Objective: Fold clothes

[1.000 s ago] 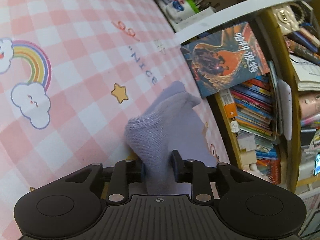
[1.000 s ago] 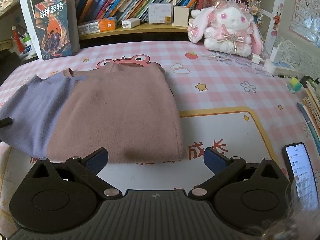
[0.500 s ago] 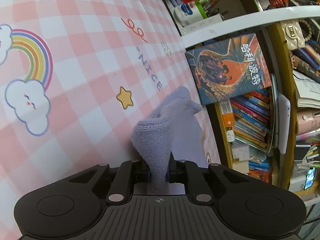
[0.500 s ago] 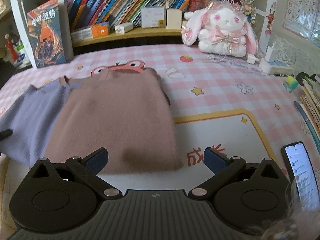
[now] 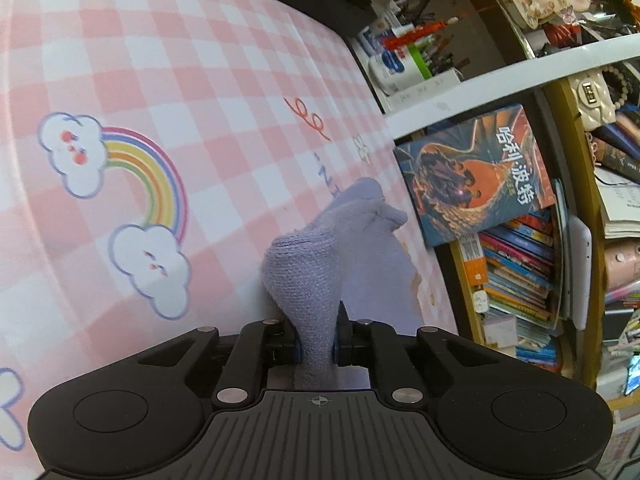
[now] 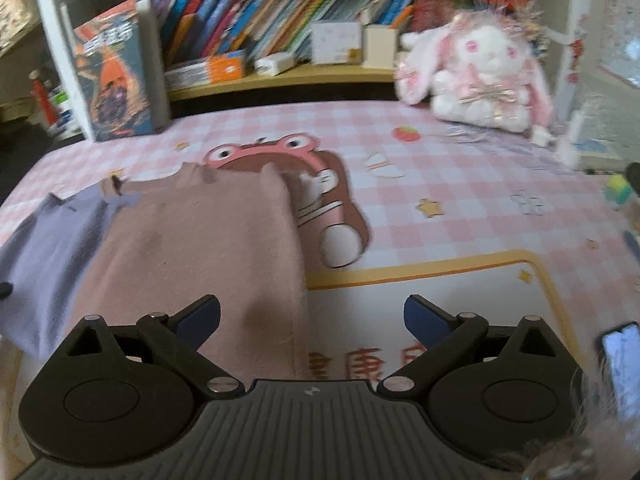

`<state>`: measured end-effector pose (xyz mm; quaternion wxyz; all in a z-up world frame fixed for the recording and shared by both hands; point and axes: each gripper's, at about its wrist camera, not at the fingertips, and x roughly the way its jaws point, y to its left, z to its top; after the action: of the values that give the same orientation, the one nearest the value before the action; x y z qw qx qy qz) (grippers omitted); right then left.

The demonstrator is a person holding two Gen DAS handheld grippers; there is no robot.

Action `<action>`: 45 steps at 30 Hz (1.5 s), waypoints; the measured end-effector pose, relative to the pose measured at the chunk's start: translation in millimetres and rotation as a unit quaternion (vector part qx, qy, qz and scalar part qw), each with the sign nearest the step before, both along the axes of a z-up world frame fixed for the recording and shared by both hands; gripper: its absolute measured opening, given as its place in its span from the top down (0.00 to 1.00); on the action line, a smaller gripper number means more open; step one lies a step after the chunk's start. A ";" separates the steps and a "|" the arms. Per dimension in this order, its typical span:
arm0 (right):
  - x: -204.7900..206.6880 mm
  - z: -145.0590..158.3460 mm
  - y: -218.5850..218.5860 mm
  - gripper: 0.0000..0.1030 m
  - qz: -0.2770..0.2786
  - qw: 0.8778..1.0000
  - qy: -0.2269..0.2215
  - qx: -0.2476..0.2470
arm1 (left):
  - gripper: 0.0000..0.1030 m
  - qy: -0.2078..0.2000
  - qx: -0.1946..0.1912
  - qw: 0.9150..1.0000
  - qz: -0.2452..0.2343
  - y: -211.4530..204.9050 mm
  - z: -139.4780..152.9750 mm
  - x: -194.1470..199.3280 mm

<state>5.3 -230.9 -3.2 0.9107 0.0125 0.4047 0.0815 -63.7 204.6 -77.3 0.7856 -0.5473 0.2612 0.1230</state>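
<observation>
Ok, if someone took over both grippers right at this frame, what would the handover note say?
Left gripper: jaws shut on a bunched edge of the purple part of the sweater, lifted off the pink checked mat.
Right gripper: jaws wide open, holding nothing, hovering over the near edge of the pink part of the sweater.
The sweater lies mostly flat on the mat in front of the bookshelf, purple side towards the left gripper. A phone lies at the right edge.
Done: left side gripped.
Left: probably carry the purple side over the pink, then finish folding.
</observation>
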 end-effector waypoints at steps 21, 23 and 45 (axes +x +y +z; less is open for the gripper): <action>35.6 -4.9 5.7 0.23 0.144 0.989 -0.008 0.014 | 0.88 0.030 0.074 0.997 0.023 -18.4 8.6 2.4; 32.9 -2.5 8.3 0.23 0.175 0.984 -0.013 0.020 | 0.88 0.034 0.079 0.996 0.026 -20.9 10.3 3.4; 41.5 -24.0 -0.8 0.50 0.244 0.967 0.036 0.064 | 0.90 -0.032 0.262 0.963 -0.051 -103.1 114.6 19.3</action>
<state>46.7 -231.6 -27.2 0.8455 -0.0253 0.4220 0.3262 -44.4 101.5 37.2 0.9148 -0.3116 0.2220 0.1296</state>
